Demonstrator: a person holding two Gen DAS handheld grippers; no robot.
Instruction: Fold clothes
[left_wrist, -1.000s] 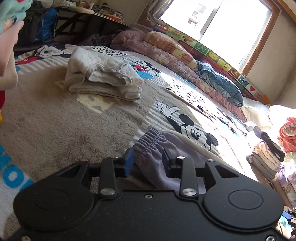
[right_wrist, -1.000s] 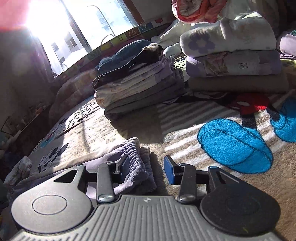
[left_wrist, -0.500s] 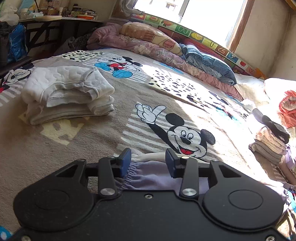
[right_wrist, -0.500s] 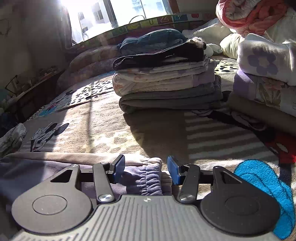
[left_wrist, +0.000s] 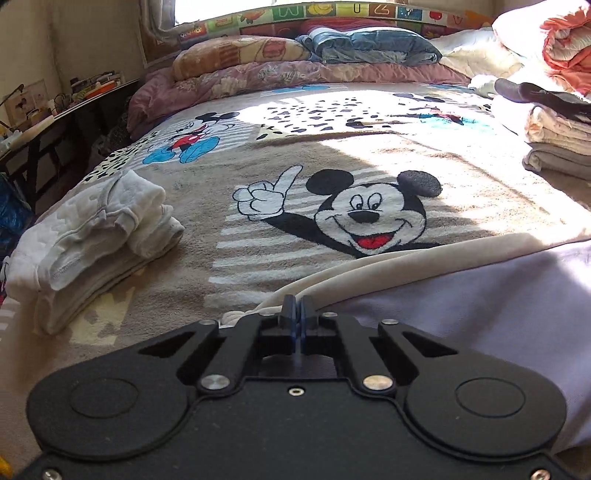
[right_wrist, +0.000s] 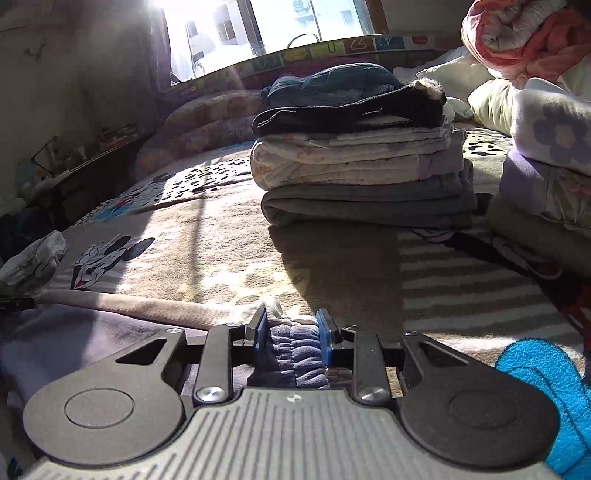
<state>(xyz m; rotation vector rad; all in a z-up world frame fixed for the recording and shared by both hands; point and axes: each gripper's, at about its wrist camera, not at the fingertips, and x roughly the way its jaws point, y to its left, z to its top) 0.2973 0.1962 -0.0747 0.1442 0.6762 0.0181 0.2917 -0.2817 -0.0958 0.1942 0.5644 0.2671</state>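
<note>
Pale lilac soft-fabric trousers with a cream lining edge (left_wrist: 461, 295) lie flat on the cartoon-mouse print bed blanket (left_wrist: 295, 155), filling the lower right of the left wrist view. Long axis runs side to side between the two claws. Left claw (left_wrist: 296, 314): jaws pressed together at the cream edge, apparently pinching it; the cloth between the pads is hidden. Right claw (right_wrist: 291, 332): jaws partly apart, straddling the gathered elastic waistband (right_wrist: 293, 347) at lower centre, touching it on both sides, grip judged not yet firm. Right end nearer the waistband; next fold likely goes along that axis.
</note>
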